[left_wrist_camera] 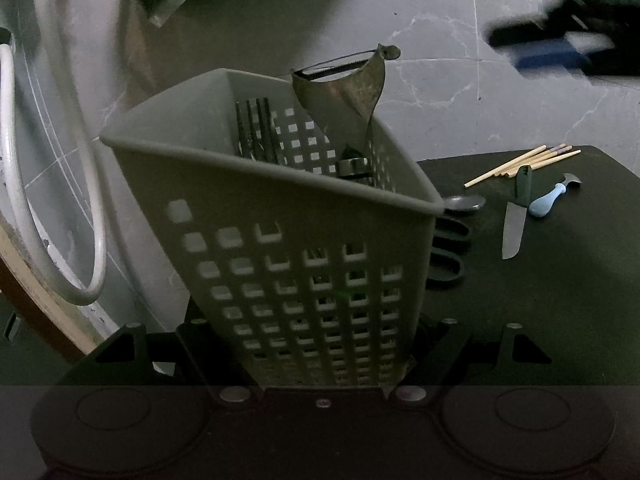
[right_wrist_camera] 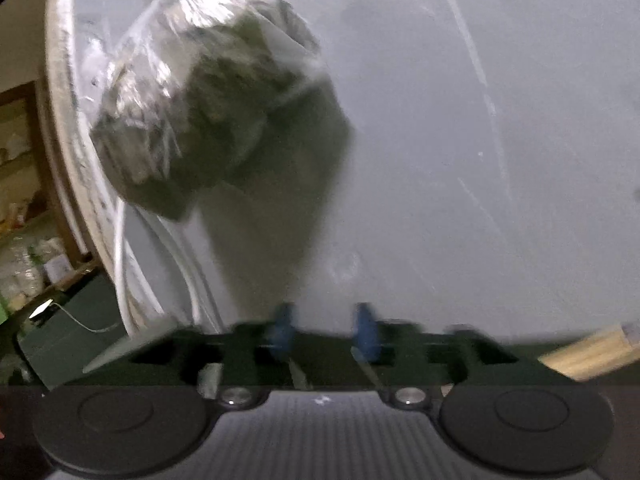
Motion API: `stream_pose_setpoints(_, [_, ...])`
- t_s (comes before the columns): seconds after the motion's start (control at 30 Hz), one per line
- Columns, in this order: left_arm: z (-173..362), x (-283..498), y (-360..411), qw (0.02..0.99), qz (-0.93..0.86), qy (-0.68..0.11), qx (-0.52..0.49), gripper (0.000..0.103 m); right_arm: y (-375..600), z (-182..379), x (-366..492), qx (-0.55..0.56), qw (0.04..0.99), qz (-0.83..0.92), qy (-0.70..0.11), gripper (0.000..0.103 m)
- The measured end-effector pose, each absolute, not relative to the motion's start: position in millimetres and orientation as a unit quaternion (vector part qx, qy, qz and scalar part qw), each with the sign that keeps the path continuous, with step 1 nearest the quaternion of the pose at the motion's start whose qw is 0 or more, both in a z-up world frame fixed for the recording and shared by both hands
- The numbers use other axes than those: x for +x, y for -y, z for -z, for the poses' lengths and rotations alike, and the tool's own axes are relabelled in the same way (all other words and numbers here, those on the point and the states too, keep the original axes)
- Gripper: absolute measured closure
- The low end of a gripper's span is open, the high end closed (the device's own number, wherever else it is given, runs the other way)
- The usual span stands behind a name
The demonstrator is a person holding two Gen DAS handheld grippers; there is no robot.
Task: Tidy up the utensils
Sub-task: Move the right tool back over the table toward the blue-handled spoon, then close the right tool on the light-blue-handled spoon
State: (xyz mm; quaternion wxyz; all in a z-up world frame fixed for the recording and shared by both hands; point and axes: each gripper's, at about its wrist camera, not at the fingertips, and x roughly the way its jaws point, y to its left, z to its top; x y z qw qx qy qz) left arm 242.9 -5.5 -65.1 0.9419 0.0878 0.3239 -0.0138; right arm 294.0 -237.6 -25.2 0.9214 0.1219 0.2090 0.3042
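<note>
My left gripper (left_wrist_camera: 324,360) is shut on the grey perforated utensil basket (left_wrist_camera: 280,216) and holds it tilted over the dark mat (left_wrist_camera: 560,280). Inside the basket stand a fork (left_wrist_camera: 256,128) and a metal peeler (left_wrist_camera: 348,88). On the mat lie several chopsticks (left_wrist_camera: 524,162), a knife (left_wrist_camera: 516,220), a blue-handled tool (left_wrist_camera: 548,200), a spoon (left_wrist_camera: 464,204) and black scissors (left_wrist_camera: 450,252). My right gripper shows blurred at the upper right of the left wrist view (left_wrist_camera: 560,48). In its own view the right gripper (right_wrist_camera: 324,332) is open and empty, its blue fingertips (right_wrist_camera: 366,330) apart.
A plastic bag of dark stuff (right_wrist_camera: 208,100) hangs against the grey marble wall (right_wrist_camera: 460,140). White hoses (left_wrist_camera: 68,160) loop at the left. Something pale and wooden (right_wrist_camera: 592,352) sits blurred at the right edge of the right wrist view.
</note>
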Motion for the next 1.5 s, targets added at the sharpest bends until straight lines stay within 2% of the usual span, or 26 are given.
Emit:
stream_pose_setpoints(0.1, [65.3,241.9,6.2,0.941,0.016,-0.327,0.092,0.023,242.7,48.6,270.5,0.135,0.913,-0.288,-0.256,0.044])
stream_pose_setpoints(0.37, [63.1,242.3,9.2,0.936,0.018,-0.337,0.101,0.023,257.9,90.6,238.6,0.161,0.899,-0.231,-0.335,0.012])
stream_pose_setpoints(0.5, [61.7,243.0,11.5,0.934,0.014,-0.342,0.101,0.023,281.6,103.2,242.0,0.183,0.906,-0.18,-0.335,0.007])
stream_pose_setpoints(0.73, [61.9,245.3,14.8,0.931,0.004,-0.349,0.104,0.022,322.9,121.9,282.6,0.22,0.907,-0.086,-0.348,0.007])
stream_pose_setpoints(0.97, [61.7,248.1,16.9,0.929,-0.005,-0.354,0.103,0.022,331.3,131.7,337.7,0.23,0.898,0.02,-0.375,0.02])
stream_pose_setpoints(1.1, [61.5,248.9,17.7,0.929,-0.007,-0.355,0.102,0.022,322.2,135.9,355.9,0.217,0.896,0.061,-0.382,0.022])
stream_pose_setpoints(1.2, [61.5,248.9,18.0,0.929,-0.006,-0.355,0.102,0.022,311.0,136.9,364.4,0.183,0.903,0.074,-0.382,0.03])
stream_pose_setpoints(1.3, [61.4,249.0,17.3,0.929,-0.006,-0.355,0.102,0.022,301.2,138.3,367.6,0.145,0.911,0.079,-0.377,0.044])
stream_pose_setpoints(1.4, [61.5,249.2,17.6,0.929,-0.006,-0.355,0.102,0.022,295.9,139.8,367.9,0.122,0.918,0.071,-0.37,0.062])
stream_pose_setpoints(1.43, [61.5,249.1,17.4,0.929,-0.006,-0.355,0.102,0.022,294.3,139.5,367.5,0.114,0.92,0.068,-0.369,0.072])
stream_pose_setpoints(1.5, [61.2,249.5,17.5,0.929,-0.006,-0.355,0.103,0.022,293.2,139.8,368.3,0.1,0.922,0.064,-0.369,0.077])
